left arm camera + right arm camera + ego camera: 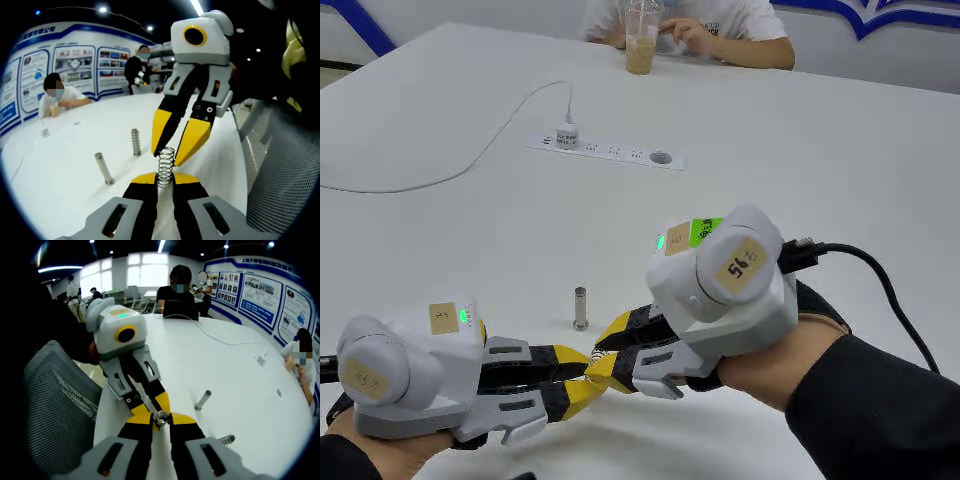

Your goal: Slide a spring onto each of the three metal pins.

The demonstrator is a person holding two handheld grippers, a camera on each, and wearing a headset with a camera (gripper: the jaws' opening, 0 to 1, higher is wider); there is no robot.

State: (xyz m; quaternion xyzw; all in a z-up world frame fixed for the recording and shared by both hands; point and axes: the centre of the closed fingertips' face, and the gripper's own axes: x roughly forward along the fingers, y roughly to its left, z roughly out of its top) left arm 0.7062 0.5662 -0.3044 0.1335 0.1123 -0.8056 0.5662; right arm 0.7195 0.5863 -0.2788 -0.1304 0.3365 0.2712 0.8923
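Spring off the table, pinched at both ends

The left gripper is clamped on its lower end, and the right gripper, at 12 o'clock of it, looks clamped on the top. At 9 o'clock of the spring a bare pin stands on the table. The far pin at 11 o'clock looks like it already wears a coil, so I'd guess one done, two to go. Can't tell if the third pin sits inside the held spring, since the claws cover that bit. In the head view the grippers hide whatever lies behind the tips.
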